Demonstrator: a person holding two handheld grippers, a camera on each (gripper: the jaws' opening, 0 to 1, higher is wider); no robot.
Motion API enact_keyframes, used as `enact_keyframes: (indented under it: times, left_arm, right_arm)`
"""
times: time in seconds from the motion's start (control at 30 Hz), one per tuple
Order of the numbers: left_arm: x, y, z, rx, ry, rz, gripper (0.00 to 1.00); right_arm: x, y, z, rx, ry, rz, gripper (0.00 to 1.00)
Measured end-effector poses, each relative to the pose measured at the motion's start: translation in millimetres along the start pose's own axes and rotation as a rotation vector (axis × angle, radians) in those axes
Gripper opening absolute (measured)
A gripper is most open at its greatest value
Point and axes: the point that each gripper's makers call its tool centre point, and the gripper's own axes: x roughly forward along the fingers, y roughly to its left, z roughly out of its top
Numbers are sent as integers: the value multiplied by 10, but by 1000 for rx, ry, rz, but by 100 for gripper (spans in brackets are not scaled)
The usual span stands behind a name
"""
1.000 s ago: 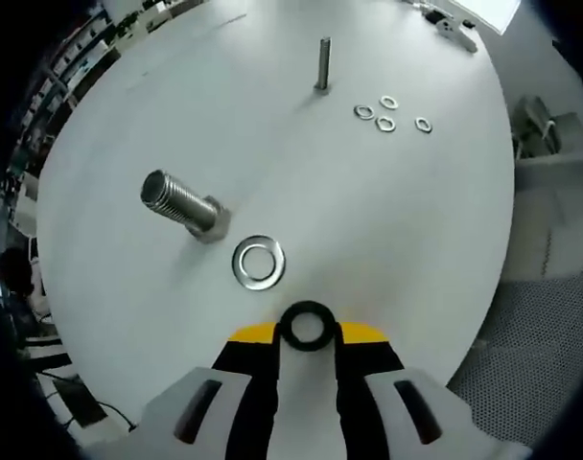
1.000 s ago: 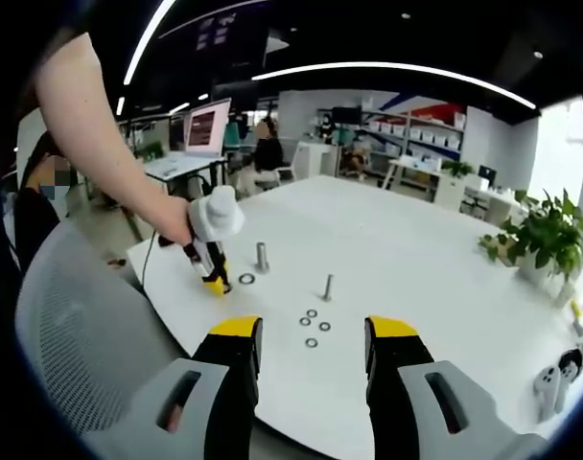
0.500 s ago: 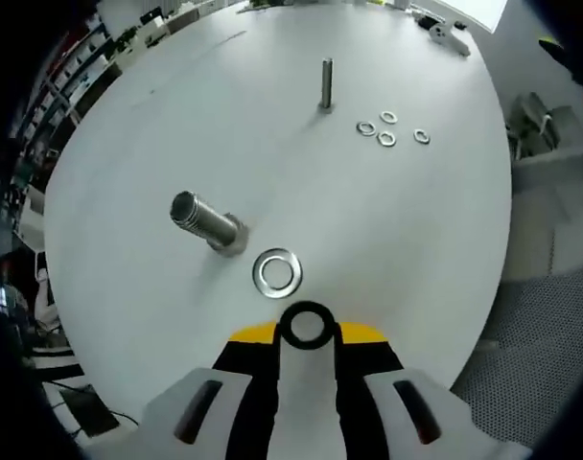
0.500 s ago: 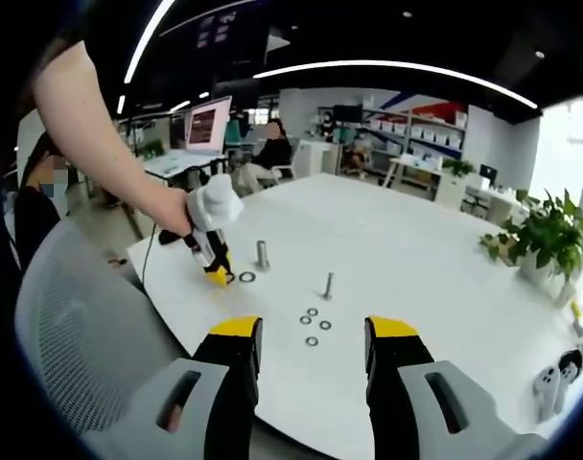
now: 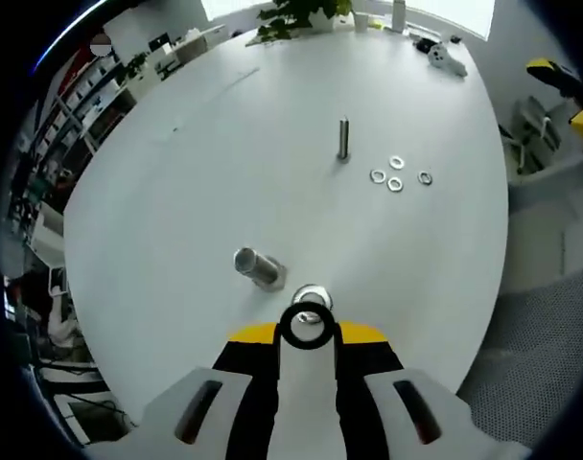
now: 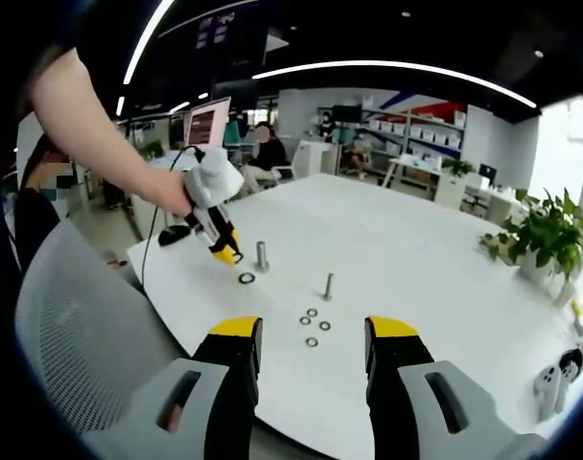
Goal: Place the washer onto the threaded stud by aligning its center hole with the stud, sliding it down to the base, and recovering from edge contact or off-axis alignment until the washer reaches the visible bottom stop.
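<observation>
My left gripper (image 5: pixel 308 331) is shut on a black washer (image 5: pixel 308 326) held between its yellow tips. Just past it lies a silver washer (image 5: pixel 312 294), partly hidden by the black one, beside the thick threaded stud (image 5: pixel 258 267) standing on the white table (image 5: pixel 224 153). In the right gripper view the left gripper (image 6: pixel 226 254) hangs in the air close to the left of the stud (image 6: pixel 262 256), above the silver washer (image 6: pixel 246 278). My right gripper (image 6: pixel 314 335) is open and holds nothing, at the table's near edge.
A thin stud (image 5: pixel 343 139) (image 6: pixel 328 286) stands farther out, with several small washers (image 5: pixel 397 174) (image 6: pixel 312 321) beside it. A grey mesh chair (image 6: pixel 71 335) is at the left. A person's arm (image 6: pixel 100 125) holds the left gripper. A plant (image 6: pixel 550 235) stands at the right.
The left gripper has risen from the table and moved towards the thick stud, still holding the black washer. The silver washer stays flat on the table. The right gripper has not moved.
</observation>
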Motion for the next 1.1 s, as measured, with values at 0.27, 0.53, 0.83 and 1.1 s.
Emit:
enact_keyframes:
  times: [0.27, 0.53, 0.83, 1.1]
  left_arm:
    - [-95, 186, 230, 41, -37, 38, 19]
    - [-51, 325, 342, 48, -34, 52, 19]
    - [55, 384, 401, 45, -27, 49, 19]
    - [127, 381, 371, 60, 1, 37, 19]
  right_arm:
    - [1, 3, -8, 0, 2, 1, 45]
    - [2, 1, -15, -1, 6, 0, 45]
    - [-1, -15, -16, 3, 7, -7, 45]
    - [-3, -23, -24, 4, 10, -11, 45]
